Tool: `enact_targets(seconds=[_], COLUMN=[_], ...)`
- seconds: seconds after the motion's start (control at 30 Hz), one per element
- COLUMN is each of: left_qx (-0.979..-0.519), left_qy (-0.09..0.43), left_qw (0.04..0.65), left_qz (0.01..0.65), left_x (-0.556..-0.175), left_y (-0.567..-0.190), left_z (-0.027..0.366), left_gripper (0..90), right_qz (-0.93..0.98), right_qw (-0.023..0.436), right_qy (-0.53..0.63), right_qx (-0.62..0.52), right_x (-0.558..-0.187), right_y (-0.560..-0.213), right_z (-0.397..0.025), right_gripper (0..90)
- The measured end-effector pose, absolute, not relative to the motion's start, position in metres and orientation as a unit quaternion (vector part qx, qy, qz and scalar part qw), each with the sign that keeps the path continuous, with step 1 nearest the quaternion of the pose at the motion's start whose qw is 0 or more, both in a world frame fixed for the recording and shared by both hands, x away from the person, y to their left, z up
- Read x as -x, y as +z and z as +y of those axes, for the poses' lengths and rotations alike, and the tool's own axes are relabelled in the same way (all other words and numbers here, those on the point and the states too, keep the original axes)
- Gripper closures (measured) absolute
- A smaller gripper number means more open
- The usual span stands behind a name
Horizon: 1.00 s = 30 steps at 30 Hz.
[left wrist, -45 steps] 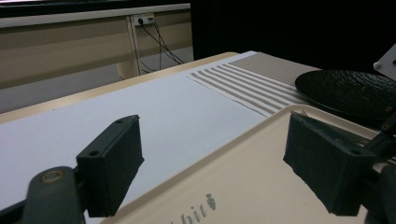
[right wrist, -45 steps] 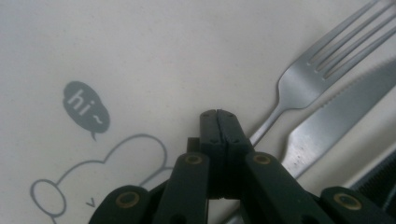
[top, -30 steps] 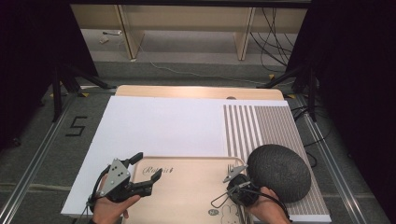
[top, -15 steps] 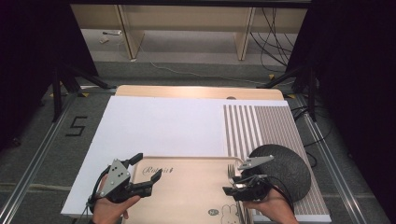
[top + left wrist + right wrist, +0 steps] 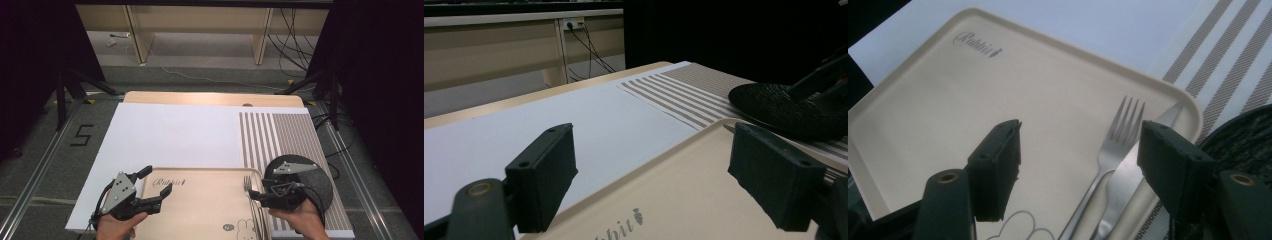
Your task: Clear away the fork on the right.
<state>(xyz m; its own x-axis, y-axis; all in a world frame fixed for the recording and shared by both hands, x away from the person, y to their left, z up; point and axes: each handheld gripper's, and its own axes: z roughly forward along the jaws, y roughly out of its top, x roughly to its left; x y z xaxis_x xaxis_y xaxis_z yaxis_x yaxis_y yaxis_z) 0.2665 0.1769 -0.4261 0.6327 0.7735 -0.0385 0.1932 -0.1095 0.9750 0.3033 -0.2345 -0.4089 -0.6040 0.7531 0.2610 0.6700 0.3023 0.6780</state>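
The right hand-held gripper [image 5: 256, 195] hangs with jaws wide and empty over the right end of the beige tray [image 5: 200, 210], just above the fork [image 5: 1108, 150] and knife [image 5: 1128, 175] lying there. The black plate [image 5: 320, 182] sits just right of the tray on the striped mat [image 5: 280, 135]. The left hand-held gripper [image 5: 157, 182], also wide, hovers at the tray's left end.

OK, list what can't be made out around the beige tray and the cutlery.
- Silver metal fork and knife: handle ends cut off by the bottom edge of the right gripper view.
- Beige plastic tray: near edge cut off by the high view's bottom edge.
- Black round textured plate: partly hidden in the high view by the right hand-held gripper.
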Motion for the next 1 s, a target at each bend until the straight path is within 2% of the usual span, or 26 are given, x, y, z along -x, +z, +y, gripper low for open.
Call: enact_targets(seconds=[1.0], left_qx=[-0.698], left_qy=[0.254], left_qw=[0.570], left_qz=[0.350], left_x=[-0.271], left_y=[-0.427], left_z=[0.176], left_gripper=[18.2], right_qz=[0.749], right_qw=[0.090], right_qy=[0.419], right_qx=[-0.505], right_x=[-0.302], right_y=[-0.405], right_z=[-0.305], right_gripper=[23.0])
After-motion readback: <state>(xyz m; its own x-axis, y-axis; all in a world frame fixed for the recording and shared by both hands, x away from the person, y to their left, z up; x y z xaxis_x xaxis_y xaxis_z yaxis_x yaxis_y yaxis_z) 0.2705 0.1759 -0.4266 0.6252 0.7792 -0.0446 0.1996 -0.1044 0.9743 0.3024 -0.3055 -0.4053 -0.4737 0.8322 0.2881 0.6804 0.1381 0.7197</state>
